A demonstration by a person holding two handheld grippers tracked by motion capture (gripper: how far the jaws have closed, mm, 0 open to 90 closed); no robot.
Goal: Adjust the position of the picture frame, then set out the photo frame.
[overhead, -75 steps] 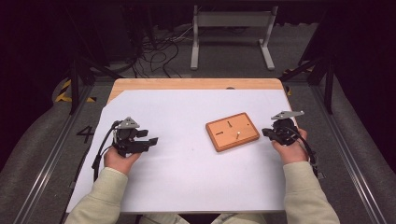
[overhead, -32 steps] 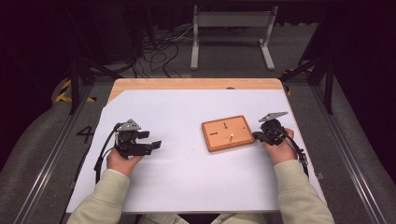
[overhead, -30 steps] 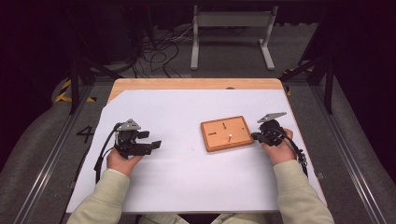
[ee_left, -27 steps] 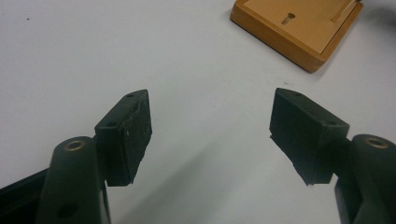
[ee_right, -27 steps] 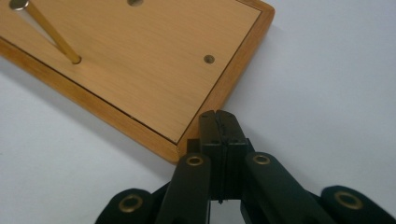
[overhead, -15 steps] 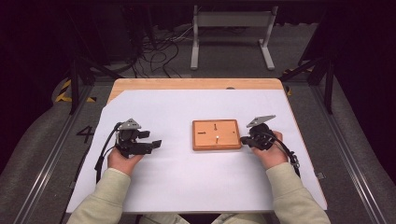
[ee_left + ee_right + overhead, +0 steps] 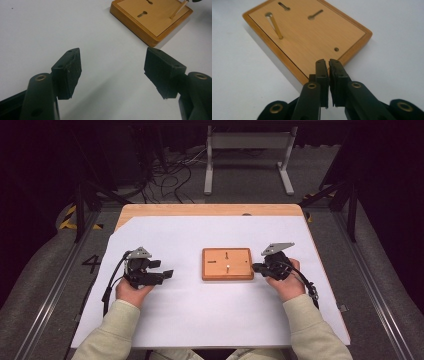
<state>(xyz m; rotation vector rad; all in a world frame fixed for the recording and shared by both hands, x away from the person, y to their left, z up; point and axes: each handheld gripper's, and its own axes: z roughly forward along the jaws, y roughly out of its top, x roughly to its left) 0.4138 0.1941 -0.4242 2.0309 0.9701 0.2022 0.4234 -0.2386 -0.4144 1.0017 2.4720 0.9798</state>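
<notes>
right gripper [image 7: 256, 267]: held level, aimed leftward at the board's right edge, jaws nearly together, just cracking apart, nothing between | wooden board [image 7: 227, 264]: flat, just beyond its tips, thin peg [image 7: 274, 25] upright | left gripper [image 7: 167, 273]: level, spread, empty, board well ahead

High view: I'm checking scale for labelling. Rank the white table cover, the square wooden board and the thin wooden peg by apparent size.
1. White table cover
2. Square wooden board
3. Thin wooden peg, far smallest
</notes>
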